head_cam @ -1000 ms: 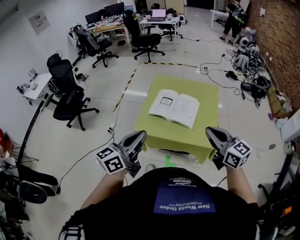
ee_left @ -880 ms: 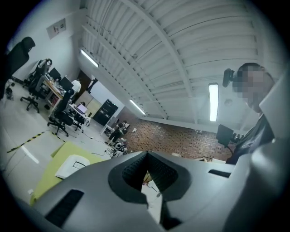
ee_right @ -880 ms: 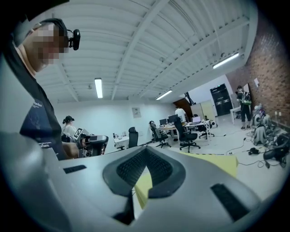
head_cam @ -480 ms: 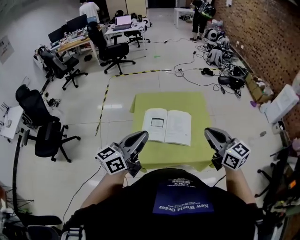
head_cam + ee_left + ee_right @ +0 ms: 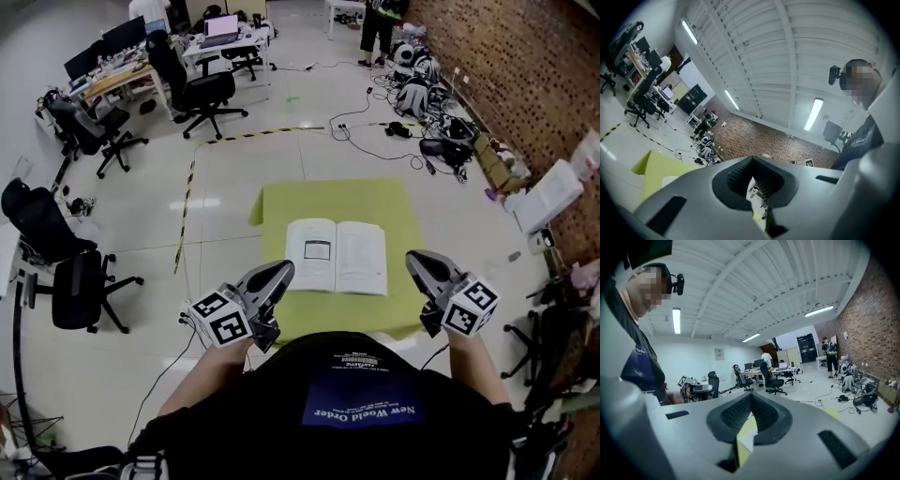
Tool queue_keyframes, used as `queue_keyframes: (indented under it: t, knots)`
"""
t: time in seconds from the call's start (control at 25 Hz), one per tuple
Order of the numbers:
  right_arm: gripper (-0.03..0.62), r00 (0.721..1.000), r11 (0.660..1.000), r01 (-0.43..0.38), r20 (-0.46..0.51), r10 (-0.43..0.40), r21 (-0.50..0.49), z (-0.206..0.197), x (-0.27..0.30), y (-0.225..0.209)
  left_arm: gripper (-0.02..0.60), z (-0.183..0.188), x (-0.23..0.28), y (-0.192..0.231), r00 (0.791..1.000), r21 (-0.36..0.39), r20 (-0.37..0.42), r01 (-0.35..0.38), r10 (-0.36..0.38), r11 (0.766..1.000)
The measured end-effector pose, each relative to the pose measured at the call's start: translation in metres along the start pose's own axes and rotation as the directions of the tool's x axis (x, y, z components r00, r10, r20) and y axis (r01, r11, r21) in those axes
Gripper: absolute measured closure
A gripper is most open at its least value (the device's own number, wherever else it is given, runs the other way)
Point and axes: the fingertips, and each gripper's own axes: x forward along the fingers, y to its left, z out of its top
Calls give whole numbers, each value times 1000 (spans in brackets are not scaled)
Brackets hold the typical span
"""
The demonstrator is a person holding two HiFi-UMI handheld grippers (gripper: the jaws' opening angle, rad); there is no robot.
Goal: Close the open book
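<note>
Head view: open book (image 5: 336, 255) lies flat at the middle of the green table (image 5: 394, 202), now square ahead and nearer than a second ago; left gripper (image 5: 277, 273) and right gripper (image 5: 418, 262) stand short of the near edge | Left gripper view: my jaws together, empty | Right gripper view: jaws together, empty | Finding: approach only, closing not begun.

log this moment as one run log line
phase: pre-contact | book: open, flat on green table | left gripper: shut, empty | right gripper: shut, empty | both clear of book

The book (image 5: 336, 255) is matt paper, the table cover (image 5: 384, 202) smooth cloth, the floor (image 5: 244, 173) glossy, the wall (image 5: 530, 66) rough brick.
</note>
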Motion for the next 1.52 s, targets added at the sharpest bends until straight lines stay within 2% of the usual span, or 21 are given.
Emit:
queue_keyframes:
  t: [0.24,0.44,0.6,0.76,0.96,1.16,1.36,1.44,1.52]
  knots:
    - [608,998,998,-59,-17,58,-7,-1,20,-20,586,-10,10,18,999,-11,5,-47,47,999]
    - [608,989,990,-143,-32,143,1,-6,23,-57,586,-30,41,25,992,-43,5,-126,127,991]
    - [608,977,979,-206,-49,206,9,-8,21,-91,586,-57,66,29,981,-104,14,-188,191,977]
    - [608,963,966,-258,-68,259,26,-9,27,-114,586,-63,83,30,970,-171,32,-234,243,957]
    - [608,949,952,-302,-77,305,48,-14,35,-111,585,-71,80,35,956,-191,14,-285,293,939]
    - [608,948,952,-296,-97,302,77,-30,53,-117,585,-92,78,61,953,-240,-28,-300,303,923]
    - [608,942,946,-287,-136,307,149,-68,77,-124,584,-147,75,95,939,-352,-123,-345,322,870]
    - [608,937,942,-286,-152,314,178,-92,87,-125,584,-178,70,109,927,-418,-159,-375,340,827]
    - [608,932,934,-282,-167,321,218,-116,90,-122,584,-208,64,117,913,-495,-183,-406,365,768]
